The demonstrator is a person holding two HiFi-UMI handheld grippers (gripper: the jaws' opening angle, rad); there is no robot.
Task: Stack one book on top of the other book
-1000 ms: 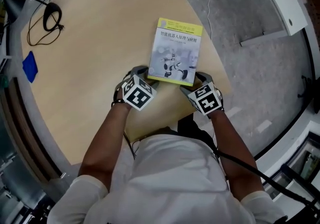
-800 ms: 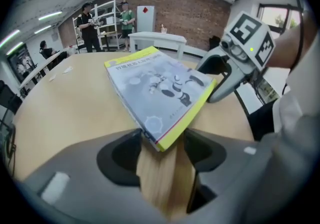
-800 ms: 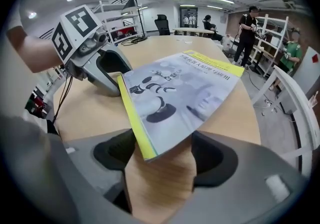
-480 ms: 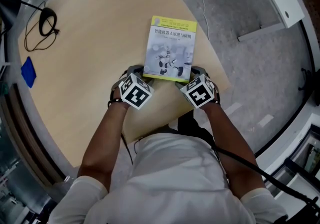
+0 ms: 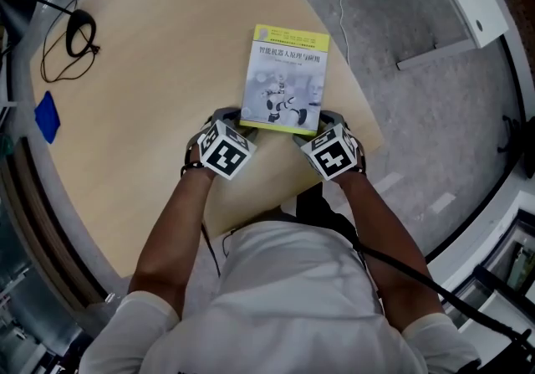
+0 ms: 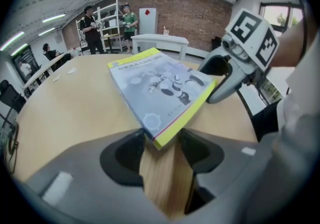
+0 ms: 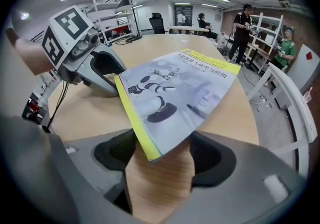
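Pale wooden round-edged table (image 5: 142, 96), grey floor beyond. Grey-covered paperback book with yellow top band (image 5: 284, 79) lies near table's near edge. Left gripper (image 6: 162, 140): jaws just been closing, apart, book's near-left corner between them. Right gripper (image 7: 164, 143): jaws apart astride near-right corner.

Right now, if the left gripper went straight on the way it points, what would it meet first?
The book: its near corner already lies between the jaws of the left gripper, which have just been closing. They seem not to press it yet, though depth is unclear.
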